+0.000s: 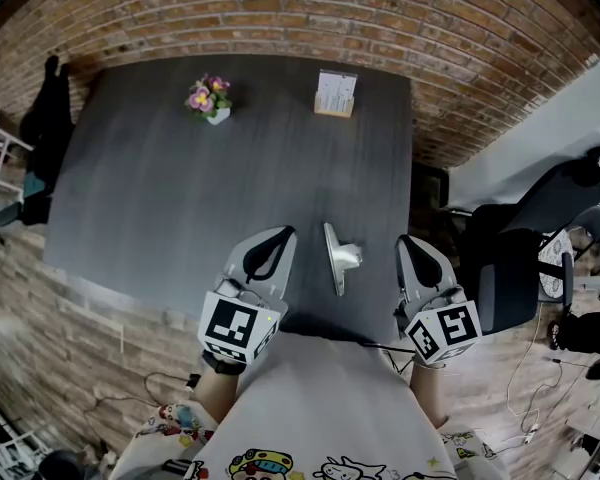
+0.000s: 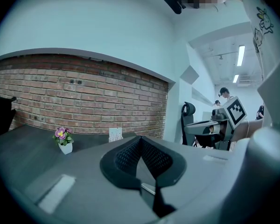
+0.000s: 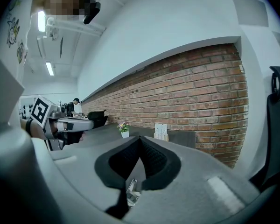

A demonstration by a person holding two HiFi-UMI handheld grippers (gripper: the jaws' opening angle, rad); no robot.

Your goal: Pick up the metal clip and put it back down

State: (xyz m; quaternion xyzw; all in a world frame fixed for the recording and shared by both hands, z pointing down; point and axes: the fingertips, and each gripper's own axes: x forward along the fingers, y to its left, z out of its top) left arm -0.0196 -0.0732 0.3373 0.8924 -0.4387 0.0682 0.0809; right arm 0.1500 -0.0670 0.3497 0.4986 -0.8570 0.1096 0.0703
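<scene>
Cartoon-print shirt [image 1: 310,398] below left tool [image 1: 285,236], metal clip [image 1: 338,258], right tool [image 1: 406,242]; card [image 1: 335,94] illegible.

clear: mid table [image 1: 180,198] | far edge: flower pot [image 1: 211,99], card stand [image 1: 335,94] | near: metal clip [image 1: 338,258]

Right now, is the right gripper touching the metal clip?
Apart. The head view shows bare table between the right gripper and the metal clip lying beside it.
</scene>
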